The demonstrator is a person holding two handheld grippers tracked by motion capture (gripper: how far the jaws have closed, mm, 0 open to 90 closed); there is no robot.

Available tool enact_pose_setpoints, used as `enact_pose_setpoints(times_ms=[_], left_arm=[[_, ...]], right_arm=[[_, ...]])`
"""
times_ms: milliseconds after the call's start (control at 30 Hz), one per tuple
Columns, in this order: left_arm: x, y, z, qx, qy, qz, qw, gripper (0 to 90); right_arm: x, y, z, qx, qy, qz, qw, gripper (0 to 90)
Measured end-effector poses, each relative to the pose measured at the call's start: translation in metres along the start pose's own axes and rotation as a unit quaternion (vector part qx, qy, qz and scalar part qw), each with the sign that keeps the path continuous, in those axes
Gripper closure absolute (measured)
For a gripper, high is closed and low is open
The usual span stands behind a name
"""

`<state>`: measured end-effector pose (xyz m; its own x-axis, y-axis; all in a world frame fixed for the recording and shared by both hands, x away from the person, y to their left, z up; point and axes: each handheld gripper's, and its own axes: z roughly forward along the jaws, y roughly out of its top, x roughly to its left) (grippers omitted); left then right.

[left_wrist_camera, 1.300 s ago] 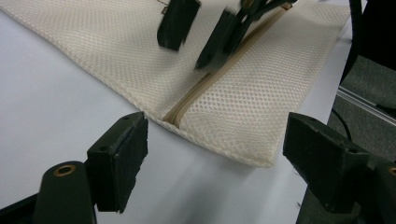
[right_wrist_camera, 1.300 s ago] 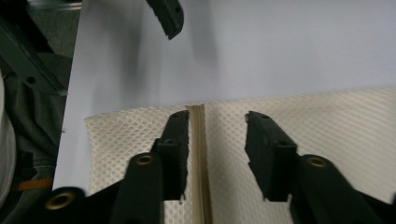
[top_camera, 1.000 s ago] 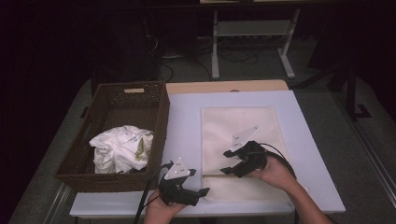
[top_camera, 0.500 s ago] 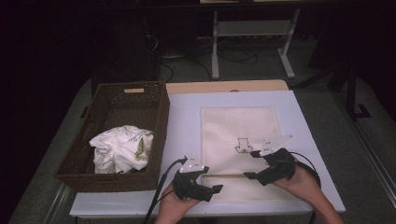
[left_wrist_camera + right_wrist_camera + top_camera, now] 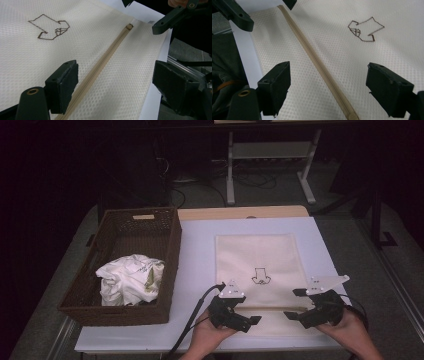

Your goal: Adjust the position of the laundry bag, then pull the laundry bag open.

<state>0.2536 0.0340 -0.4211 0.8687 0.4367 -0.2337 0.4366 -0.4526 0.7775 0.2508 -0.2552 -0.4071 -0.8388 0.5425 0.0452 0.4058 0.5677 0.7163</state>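
A cream mesh bag (image 5: 255, 255) with a brown arrow outline (image 5: 260, 276) lies flat on the white table (image 5: 195, 250). A tan zipper (image 5: 272, 309) runs across its near end. My left gripper (image 5: 247, 317) hovers open at the zipper's left end, and the zipper (image 5: 100, 67) passes between its jaws untouched. My right gripper (image 5: 295, 304) is at the zipper's right end; its jaws have just been opening and stand open over the zipper (image 5: 317, 62), holding nothing. The zipper pull (image 5: 129, 26) lies near the right gripper (image 5: 170, 17).
A dark wicker basket (image 5: 170, 240) stands on the table's left side with a crumpled white cloth (image 5: 130, 279) inside. A metal stand (image 5: 270, 155) is on the floor beyond the table. The table's near edge runs just below both hands.
Both hands have moved right along the bag's near end. The right gripper went from mid-bag to the zipper's right end and its jaws spread wider.
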Motion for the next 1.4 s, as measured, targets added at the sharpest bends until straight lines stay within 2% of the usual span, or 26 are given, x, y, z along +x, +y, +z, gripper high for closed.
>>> enact_pose_setpoints(times_ms=[267, 467, 533, 767, 867, 1033, 1133, 1200, 1233, 1400], left_arm=[[0.001, 0.01, 0.013, 0.002, -0.005, -0.003, 1.0, 18.9], [-0.002, 0.017, 0.025, 0.009, -0.012, 0.0, 0.9999, 19.4], [-0.004, 0.02, 0.03, 0.007, -0.017, -0.005, 0.9998, 20.1], [-0.01, 0.03, 0.047, 0.022, -0.03, -0.007, 0.9993, 22.3], [-0.011, 0.035, 0.055, 0.028, -0.033, -0.01, 0.999, 23.0], [-0.014, 0.042, 0.066, 0.035, -0.04, -0.014, 0.9985, 24.6], [-0.015, 0.046, 0.074, 0.043, -0.044, -0.022, 0.9979, 27.0], [-0.016, 0.049, 0.081, 0.05, -0.035, -0.032, 0.9976, 28.0], [-0.016, 0.05, 0.084, 0.051, -0.037, -0.037, 0.9973, 28.0], [-0.017, 0.056, 0.099, 0.065, -0.045, -0.065, 0.9948, 31.9]], right_arm=[[-0.003, -0.017, -0.006, 0.008, -0.011, 0.018, 0.9997, 21.1], [-0.006, -0.032, -0.012, 0.009, -0.018, 0.044, 0.9988, 24.4], [-0.007, -0.035, -0.016, 0.011, -0.025, 0.055, 0.9981, 25.4], [-0.01, -0.044, -0.026, 0.017, -0.041, 0.088, 0.9951, 33.5], [-0.014, -0.048, -0.028, 0.019, -0.039, 0.105, 0.9935, 37.9], [-0.021, -0.054, -0.03, 0.026, -0.047, 0.136, 0.9892, 42.6], [-0.027, -0.057, -0.03, 0.037, -0.054, 0.165, 0.9841, 45.4], [-0.031, -0.059, -0.03, 0.042, -0.056, 0.183, 0.9807, 47.4], [-0.034, -0.06, -0.03, 0.046, -0.057, 0.194, 0.9782, 47.6], [-0.041, -0.061, -0.028, 0.064, -0.06, 0.227, 0.9698, 51.8]])
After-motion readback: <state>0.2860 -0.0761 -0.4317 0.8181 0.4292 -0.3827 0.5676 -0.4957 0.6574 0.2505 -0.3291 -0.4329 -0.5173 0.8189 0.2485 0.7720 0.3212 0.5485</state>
